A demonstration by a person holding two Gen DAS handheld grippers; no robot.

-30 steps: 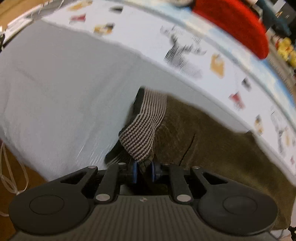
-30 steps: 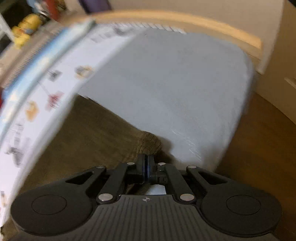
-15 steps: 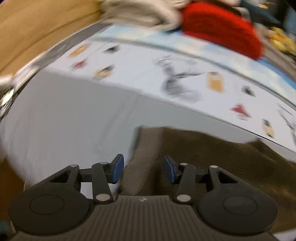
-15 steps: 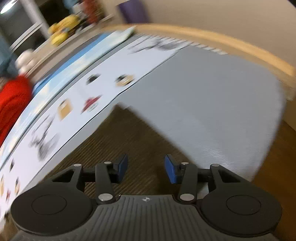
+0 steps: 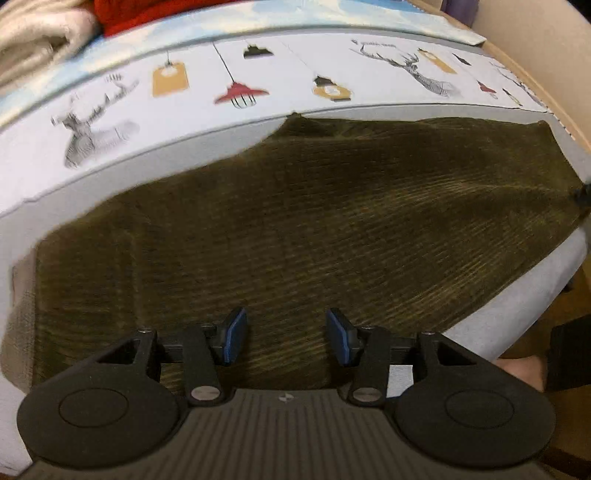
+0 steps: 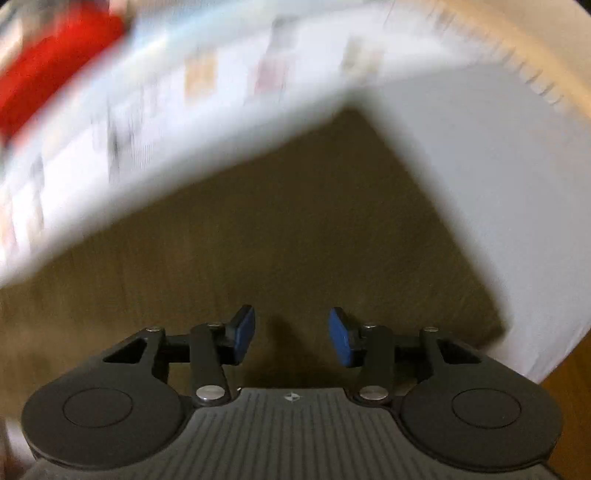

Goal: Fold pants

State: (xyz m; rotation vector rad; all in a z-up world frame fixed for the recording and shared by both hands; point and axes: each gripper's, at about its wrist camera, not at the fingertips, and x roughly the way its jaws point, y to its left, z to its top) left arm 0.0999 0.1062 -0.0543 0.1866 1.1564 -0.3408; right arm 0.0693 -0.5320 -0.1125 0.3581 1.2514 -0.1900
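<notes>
Pants (image 5: 314, 229) lie flat just ahead of both claws, olive corduroy spread on the grey sheet (image 6: 480, 155), prob. laid out so the next fold can be lined up. L gripper (image 5: 284, 334) and R gripper (image 6: 291, 336): jaws have just been opening, now apart, nothing between the pads, hovering over fabric. Further off, printed cover (image 5: 258, 85), then red cloth (image 5: 155, 13).
</notes>
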